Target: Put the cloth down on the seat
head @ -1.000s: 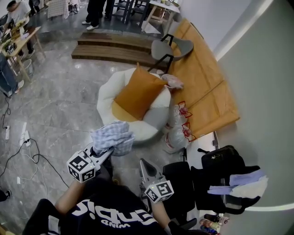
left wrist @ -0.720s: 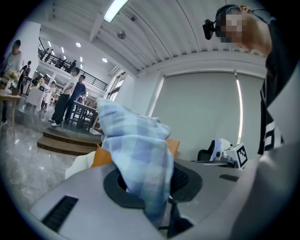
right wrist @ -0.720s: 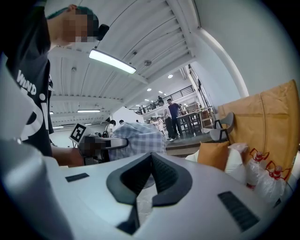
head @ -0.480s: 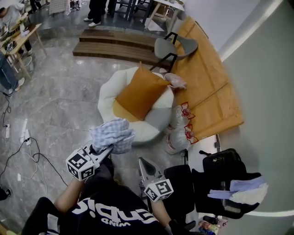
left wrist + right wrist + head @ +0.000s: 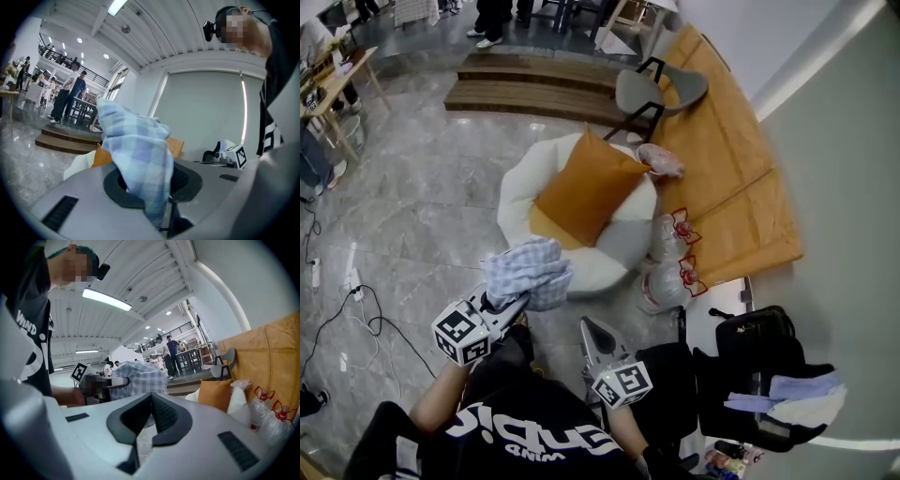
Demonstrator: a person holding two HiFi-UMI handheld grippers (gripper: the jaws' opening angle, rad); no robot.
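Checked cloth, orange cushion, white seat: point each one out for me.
checked cloth (image 5: pixel 528 272): head view, middle of the bunched fabric.
orange cushion (image 5: pixel 586 187): head view, centre of its upper face.
white seat (image 5: pixel 514 192): head view, bare left rim.

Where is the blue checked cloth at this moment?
In the head view the cloth is at lower left, clamped in the left gripper, close to the near edge of the white seat with the orange cushion.

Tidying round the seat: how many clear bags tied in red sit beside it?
2. Both stand at the white seat's right side in the head view: the upper bag and the lower bag just below it. Others could be hidden behind the seat.
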